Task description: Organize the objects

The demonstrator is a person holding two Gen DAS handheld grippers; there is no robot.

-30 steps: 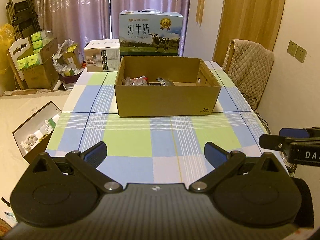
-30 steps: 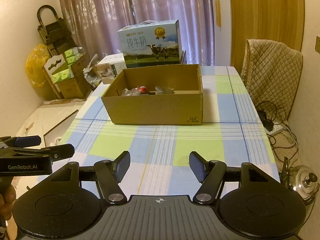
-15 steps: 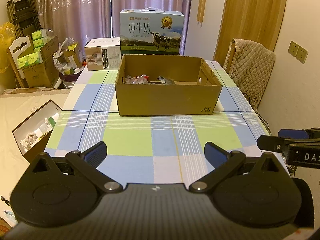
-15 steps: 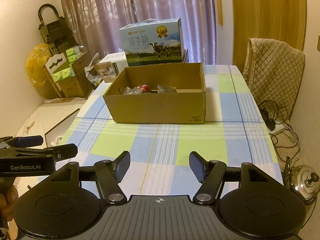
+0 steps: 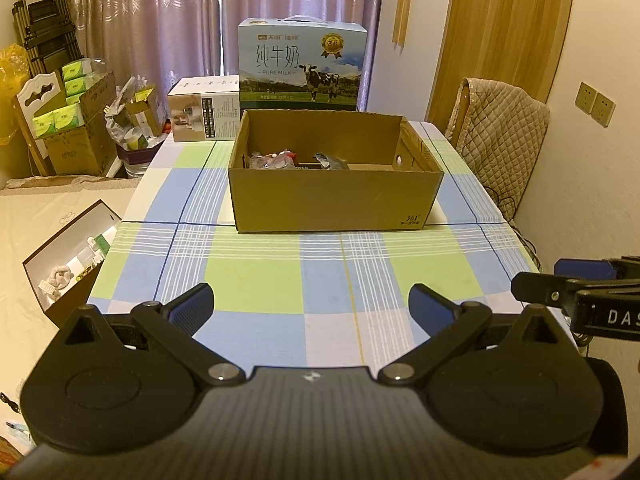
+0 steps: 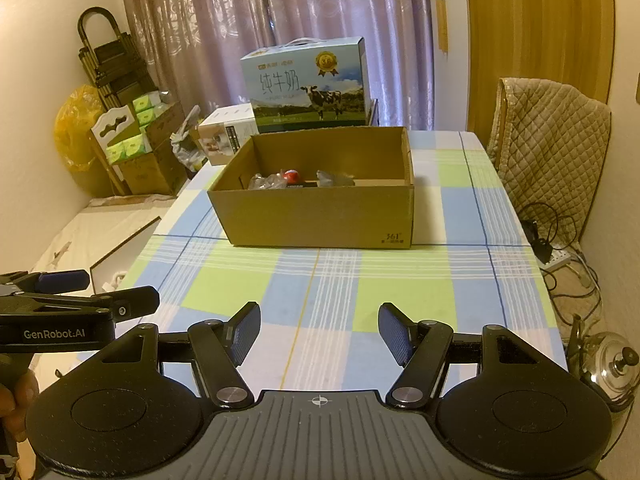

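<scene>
- Two grippers hung low over the near edge of the checked tablecloth [image 5: 256, 276], side by side: the left gripper [image 5: 311, 307] had its jaws spread wide and nothing between them, and the right gripper [image 6: 319, 332] was likewise parted and empty.
- Centred on the cloth, well apart from both grippers, stood an open cardboard box [image 5: 336, 200].
- Inside it, toward its left and middle, lay a few small things [image 6: 280, 180]: crinkled clear wrappers, something red [image 6: 291, 175], and a dark silvery packet [image 6: 334, 178]. What each was could not be told at that range.
- Between the grippers and the box the cloth showed nothing loose, so the scene fitted either things already gathered into the box or things waiting to be sorted out of it.
- As a judgement, any reach into the box would have needed a high approach over the near wall, jaws kept wide, descending straight onto one item.
- Crinkly wrappers would likely slip or drag neighbours along, so a slow, centred squeeze would have served best.
- A milk carton [image 5: 302, 66] and a white box [image 5: 204, 114] stood behind.
</scene>
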